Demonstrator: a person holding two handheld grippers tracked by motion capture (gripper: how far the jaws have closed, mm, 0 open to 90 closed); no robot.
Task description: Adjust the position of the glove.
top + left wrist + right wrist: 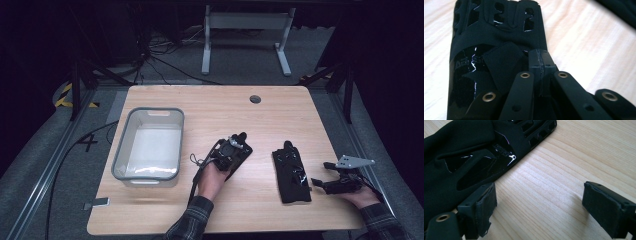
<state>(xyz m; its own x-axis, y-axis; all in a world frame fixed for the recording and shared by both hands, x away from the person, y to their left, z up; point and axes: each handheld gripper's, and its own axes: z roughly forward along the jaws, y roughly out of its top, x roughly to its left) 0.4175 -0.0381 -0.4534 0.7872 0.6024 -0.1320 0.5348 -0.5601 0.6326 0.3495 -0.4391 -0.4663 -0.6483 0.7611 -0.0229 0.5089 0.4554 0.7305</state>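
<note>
Two black gloves lie on the wooden table (225,110). My left gripper (239,145) (541,56), held in a hand at the table's middle, is shut, its pads pinching the near edge of the first glove (246,150) (499,32) beside a strap flap. The second glove (291,172) (461,150) lies flat further right. My right gripper (320,173) (539,202) rests open just right of that glove. Bare wood shows between its pads, and the left pad sits at the glove's edge without gripping it.
A grey plastic bin (150,111) stands on the table's left part. A round cable hole (255,99) is near the far edge. A small grey tag (100,202) lies at the front left corner. Cables trail over the floor beyond.
</note>
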